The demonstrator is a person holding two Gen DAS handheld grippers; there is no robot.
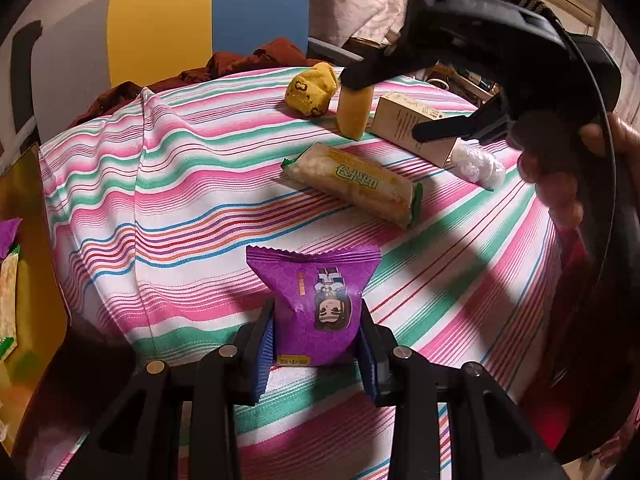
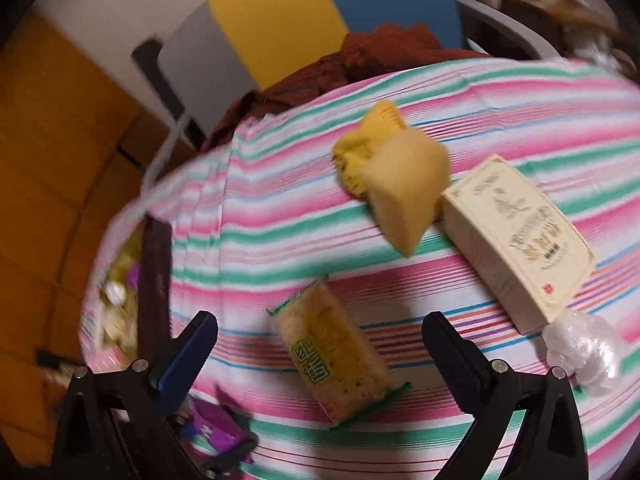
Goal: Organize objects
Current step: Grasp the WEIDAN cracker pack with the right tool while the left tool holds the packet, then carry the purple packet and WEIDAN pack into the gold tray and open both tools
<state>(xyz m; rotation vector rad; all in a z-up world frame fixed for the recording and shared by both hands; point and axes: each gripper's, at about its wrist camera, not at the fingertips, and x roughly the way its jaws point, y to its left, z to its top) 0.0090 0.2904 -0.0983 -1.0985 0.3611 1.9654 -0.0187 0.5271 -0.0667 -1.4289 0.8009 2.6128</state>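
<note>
My left gripper is shut on a purple snack packet, held low over the striped tablecloth. In the right wrist view this packet shows at the bottom left. My right gripper is open and hovers just above a yellow-green cracker packet, which lies between its spread fingers. From the left wrist view that gripper hangs over the far objects, with the cracker packet below it. A gold box with snack packets inside stands at the left edge.
A yellow sock, a yellow sponge, a beige carton and crumpled clear plastic sit at the far right of the table. A brown garment and a yellow-blue chair back lie behind. The right wrist view is motion-blurred.
</note>
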